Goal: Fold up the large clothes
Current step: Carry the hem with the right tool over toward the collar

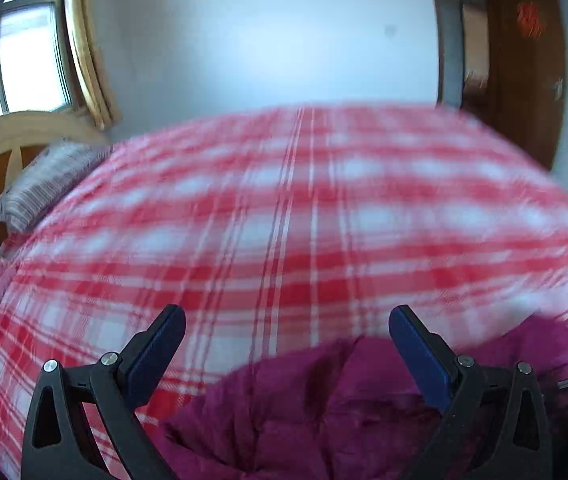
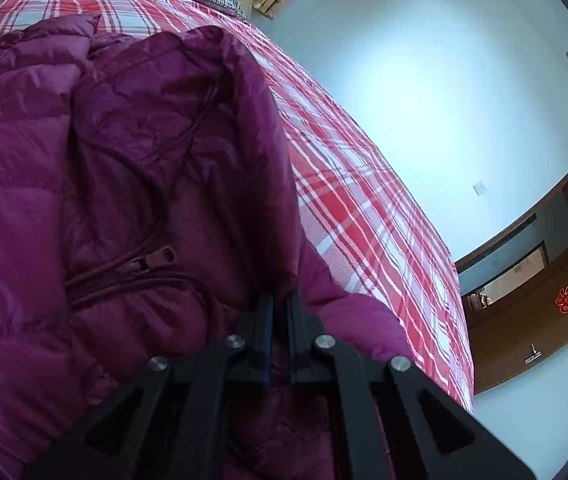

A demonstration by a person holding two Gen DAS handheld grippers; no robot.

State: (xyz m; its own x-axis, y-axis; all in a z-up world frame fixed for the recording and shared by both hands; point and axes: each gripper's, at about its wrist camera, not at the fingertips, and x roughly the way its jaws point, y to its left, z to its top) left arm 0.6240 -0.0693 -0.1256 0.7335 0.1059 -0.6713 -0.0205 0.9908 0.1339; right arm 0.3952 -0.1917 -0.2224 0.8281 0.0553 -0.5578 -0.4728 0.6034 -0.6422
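Left wrist view: left gripper (image 1: 287, 322), fingers wide apart, empty, above the near edge of the puffy magenta quilted down jacket (image 1: 343, 408) at 6 o'clock on the red-and-white plaid bed cover (image 1: 284, 208); striped pillow (image 1: 40, 184) at 9 o'clock.

Right wrist view: right gripper (image 2: 279, 300), fingers together, clamped on a jacket fold; zipper pull (image 2: 160, 258) at 9 o'clock. Advice: carry the fold over low and evenly.

Black tongs (image 1: 287, 318) — blue pads (image 1: 152, 354), silver screws (image 1: 109, 359).
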